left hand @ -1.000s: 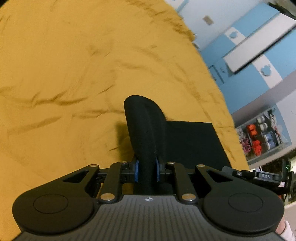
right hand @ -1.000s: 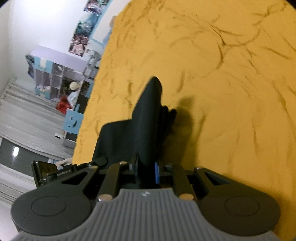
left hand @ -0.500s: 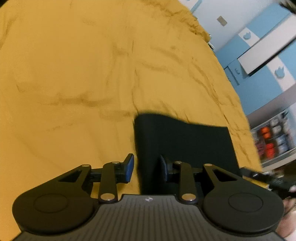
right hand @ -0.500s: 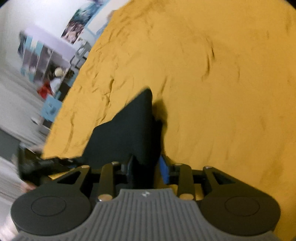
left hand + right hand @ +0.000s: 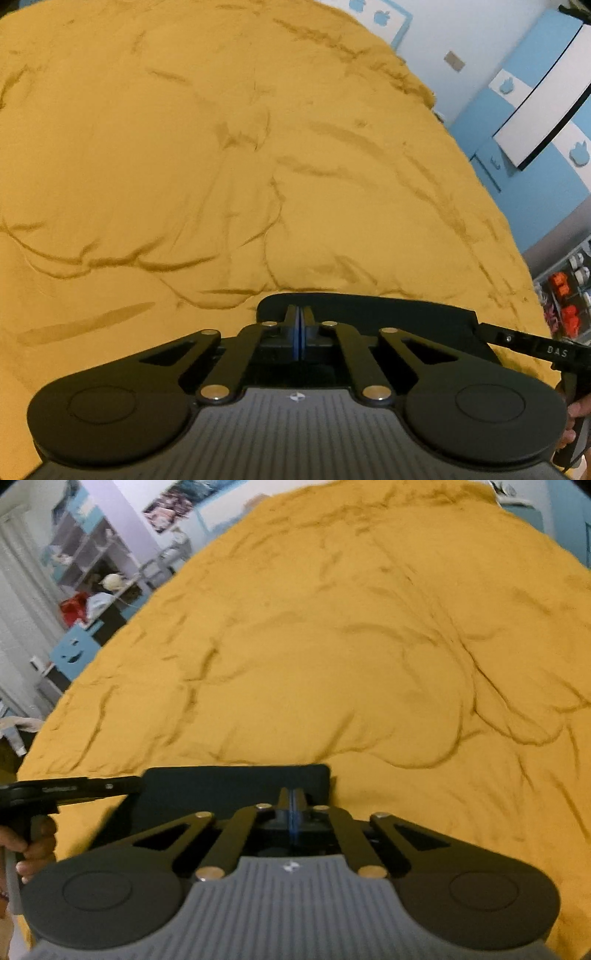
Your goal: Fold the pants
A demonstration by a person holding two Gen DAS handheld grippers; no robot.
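Note:
The black pants [image 5: 388,314] lie flat as a folded rectangle on the yellow bedspread [image 5: 221,166]. My left gripper [image 5: 299,310] hovers over their left end, jaws closing, blue pads together with no cloth between them. In the right wrist view the pants [image 5: 221,786] show as a dark slab. My right gripper [image 5: 291,794] is over their right end, jaws closing too, pads together and empty. Each view shows the other gripper's body at the pants' far end: the right gripper [image 5: 532,347] and the left gripper [image 5: 74,786], each held by a hand [image 5: 33,845].
The wrinkled bedspread fills most of both views. Blue and white cabinets [image 5: 535,110] and a shelf with red items [image 5: 565,295] stand beyond the bed's right edge. Open shelving [image 5: 92,565] and a blue box [image 5: 74,653] stand past its left edge.
Both grippers held up a raised fold of the pants, then opened and let it go. The pants now lie flat, and both grippers have drawn back and shut empty.

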